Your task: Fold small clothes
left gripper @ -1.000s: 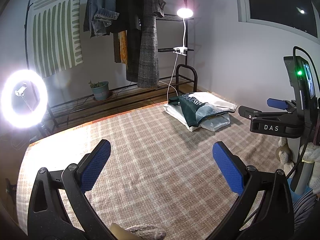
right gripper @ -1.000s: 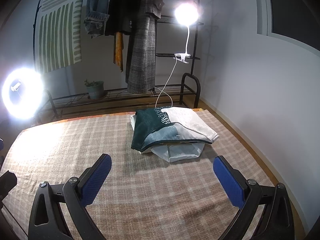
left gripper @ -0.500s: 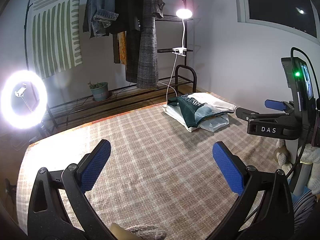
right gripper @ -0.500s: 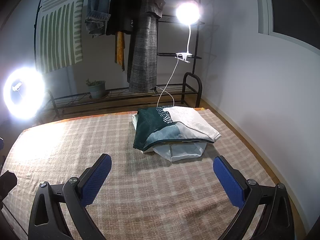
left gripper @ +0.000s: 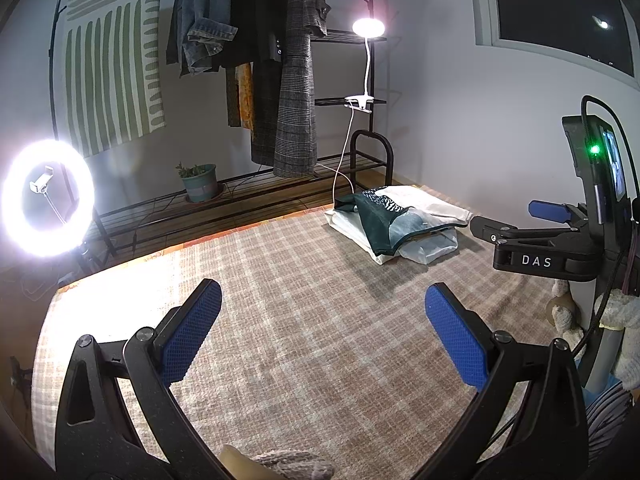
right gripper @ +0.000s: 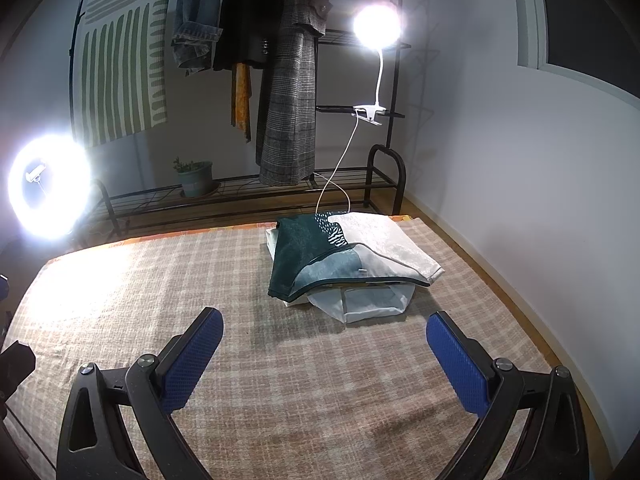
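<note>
Two grippers, both with jaws spread wide and empty, above a plaid cloth (right gripper: 320,392). Left gripper (left gripper: 323,334) over bare cloth at near centre; right gripper (right gripper: 325,354) just short of the folded clothes pile (right gripper: 344,256). Pile lies at far right of the cloth: dark green garment on top, white ones beneath, a white cable (right gripper: 340,168) draped across it. In the left wrist view the right gripper shows at right edge. Ring light (left gripper: 46,198) far left, clip lamp (right gripper: 376,26) and garment rack (left gripper: 280,80) behind.
</note>
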